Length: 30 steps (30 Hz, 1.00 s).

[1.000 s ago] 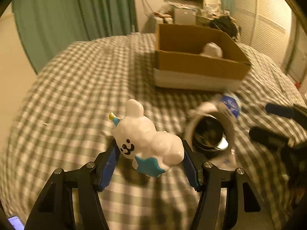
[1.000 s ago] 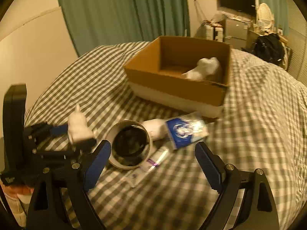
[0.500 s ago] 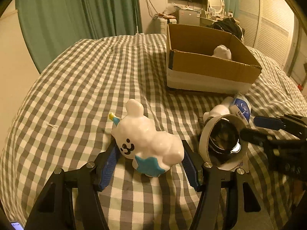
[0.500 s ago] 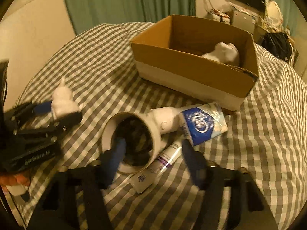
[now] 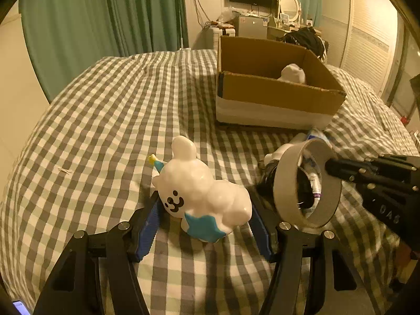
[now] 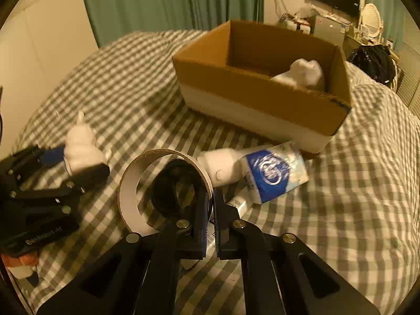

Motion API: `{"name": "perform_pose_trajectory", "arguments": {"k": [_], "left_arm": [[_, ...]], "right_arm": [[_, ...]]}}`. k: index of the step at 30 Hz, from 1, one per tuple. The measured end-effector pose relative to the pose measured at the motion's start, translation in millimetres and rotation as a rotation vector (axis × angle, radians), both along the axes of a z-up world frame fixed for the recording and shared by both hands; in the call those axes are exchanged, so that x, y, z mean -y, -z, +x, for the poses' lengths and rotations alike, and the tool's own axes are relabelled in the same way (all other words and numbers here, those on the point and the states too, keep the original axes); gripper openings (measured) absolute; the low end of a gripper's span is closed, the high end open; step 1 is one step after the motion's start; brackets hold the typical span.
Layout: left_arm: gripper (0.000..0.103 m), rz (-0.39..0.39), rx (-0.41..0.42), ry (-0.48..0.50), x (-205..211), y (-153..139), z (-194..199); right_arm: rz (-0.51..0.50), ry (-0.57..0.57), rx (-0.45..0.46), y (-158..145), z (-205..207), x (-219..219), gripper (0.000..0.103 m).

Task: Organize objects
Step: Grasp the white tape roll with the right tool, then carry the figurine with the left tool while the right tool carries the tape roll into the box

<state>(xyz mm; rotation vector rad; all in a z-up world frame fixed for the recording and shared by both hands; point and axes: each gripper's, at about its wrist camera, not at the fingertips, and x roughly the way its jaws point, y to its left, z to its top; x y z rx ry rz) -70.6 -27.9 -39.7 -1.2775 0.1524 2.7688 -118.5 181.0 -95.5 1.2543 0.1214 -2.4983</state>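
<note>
My left gripper (image 5: 203,210) is shut on a white bunny figurine (image 5: 202,193) with a blue star, holding it just above the checked bed; it also shows in the right wrist view (image 6: 80,149). My right gripper (image 6: 212,199) is shut on the wall of a wide tape roll (image 6: 136,191), lifted and tilted off the bed; the roll shows in the left wrist view (image 5: 305,183) too. An open cardboard box (image 6: 262,97) stands behind, with a white plush toy (image 6: 304,74) inside.
On the bed beside the tape roll lie a white bottle (image 6: 223,165), a blue-and-white packet (image 6: 274,174) and a small tube (image 6: 236,204). A black coiled item (image 6: 168,191) lies inside the ring. Green curtains and a dresser stand behind the bed (image 5: 105,120).
My right gripper moved forward, closed on the tape roll's wall and tipped it up off the bed. My left gripper kept its hold on the bunny figurine.
</note>
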Motion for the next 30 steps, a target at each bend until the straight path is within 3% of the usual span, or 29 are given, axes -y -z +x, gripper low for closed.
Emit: {"name": "perform_pose_trajectory", "arguments": {"k": [10,16,23,30], "left_arm": [[0.064,0.047,-0.103,0.042,-10.5,-55.7,14.9],[0.064,0.051,-0.178,0.064,-23.3,-99.4,1.0],[0.064,0.05,-0.258,0.08,-38.0,-141.8,-46.7],[0.064,0.038,-0.278,0.116,-53.5,-152.2,-117.9]], "right_arm": [[0.027,0.04,-0.184,-70.5,27.7,-13.3,0.003],[0.039,0.04,-0.297,-120.0,30.6,-20.3,0.003],[0.027,0.032,-0.406,-172.9,8.1,-29.3,0.003],[0.038,0.051,-0.447,-196.1,-45.2,-35.9,0.003]]}}
